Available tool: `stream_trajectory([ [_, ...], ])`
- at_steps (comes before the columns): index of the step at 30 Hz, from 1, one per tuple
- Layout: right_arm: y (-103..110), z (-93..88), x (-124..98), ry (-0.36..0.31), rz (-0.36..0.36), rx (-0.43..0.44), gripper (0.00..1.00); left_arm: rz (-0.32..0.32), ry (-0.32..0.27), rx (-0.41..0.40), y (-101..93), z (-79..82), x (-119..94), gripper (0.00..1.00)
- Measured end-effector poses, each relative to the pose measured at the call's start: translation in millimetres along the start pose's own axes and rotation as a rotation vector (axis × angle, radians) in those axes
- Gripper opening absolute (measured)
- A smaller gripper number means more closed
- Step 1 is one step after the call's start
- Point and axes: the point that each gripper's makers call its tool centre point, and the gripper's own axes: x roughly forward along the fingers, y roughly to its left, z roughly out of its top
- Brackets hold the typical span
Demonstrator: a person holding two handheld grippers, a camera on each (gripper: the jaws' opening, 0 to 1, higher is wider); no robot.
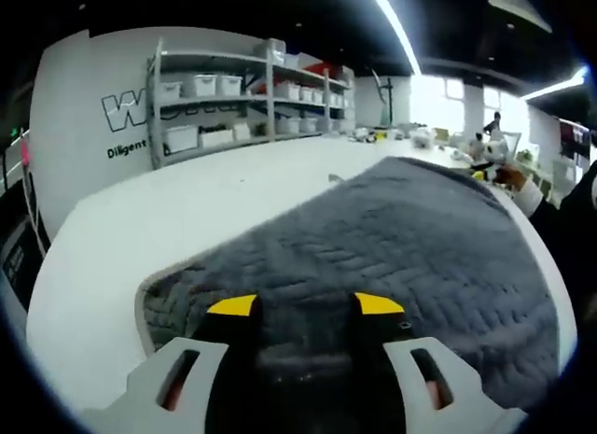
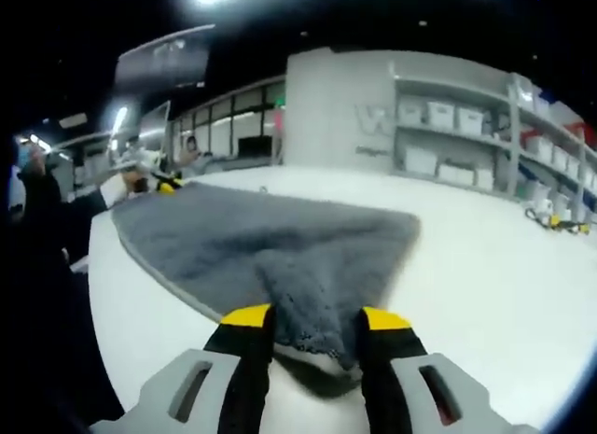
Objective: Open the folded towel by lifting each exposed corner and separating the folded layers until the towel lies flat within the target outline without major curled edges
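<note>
The dark grey, ribbed, plush towel lies on the smooth white tabletop and looks largely spread out: in the left gripper view it covers a broad area from the near edge to the far right. A pale curved band, probably the target outline, runs along its near-left border. The job seems well advanced but not finished, because in the right gripper view the near corner of the towel is raised into a ridge and folded over the flat layer.

That raised corner sits between the black, yellow-tipped jaws of the right gripper, which appear to be pinching it. The left gripper hovers just over the towel's near edge with its jaws spread and nothing between them.

What remains, most likely, is to pull this last corner outward and smooth it. The fabric looks thick, soft and limp, with wavy quilted ridges and a stitched hem.
</note>
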Motion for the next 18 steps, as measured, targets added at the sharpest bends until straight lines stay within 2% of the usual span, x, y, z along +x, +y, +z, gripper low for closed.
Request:
stream_trajectory([
  [18, 0, -10.6, -26, 0.066, -0.009, 0.014, 0.48, 0.004, 0.000, -0.001, 1.2, 0.0, 0, 0.38],
])
